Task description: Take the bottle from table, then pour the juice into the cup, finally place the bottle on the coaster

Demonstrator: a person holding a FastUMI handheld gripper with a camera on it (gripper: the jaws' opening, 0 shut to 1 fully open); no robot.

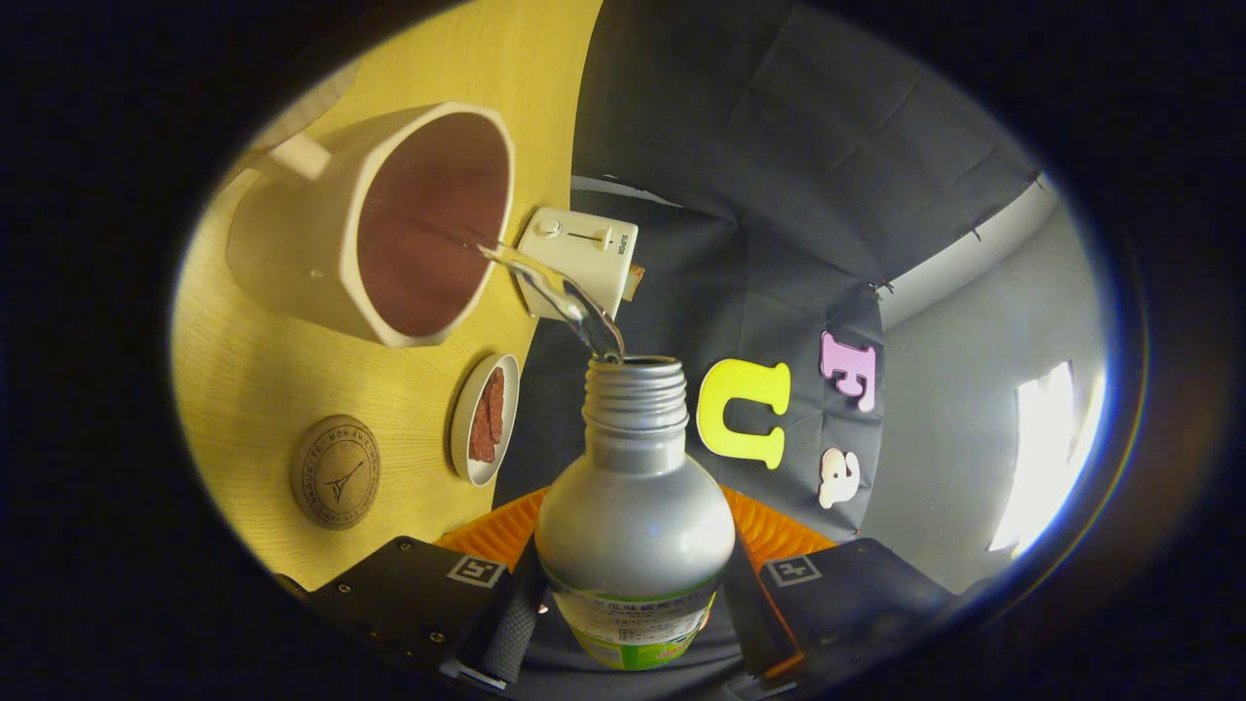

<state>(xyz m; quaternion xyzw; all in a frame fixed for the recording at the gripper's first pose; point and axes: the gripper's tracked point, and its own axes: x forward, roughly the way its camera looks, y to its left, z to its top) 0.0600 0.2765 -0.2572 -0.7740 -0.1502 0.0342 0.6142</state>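
- Hidden: bottle (635, 506) base cut off below the fingers; label print too small to make out.
- Gripper (633, 613): fingers clamped on the bottle's lower body, one each side.
- Bottle: silver, threaded neck uncapped, tilted toward the cup (389, 224); clear stream (560, 292) runs from mouth into cup.
- Cup: pale, dark interior, on the wooden table (263, 380).
- Coaster (336, 472): round cork, beside a small dish (484, 419).
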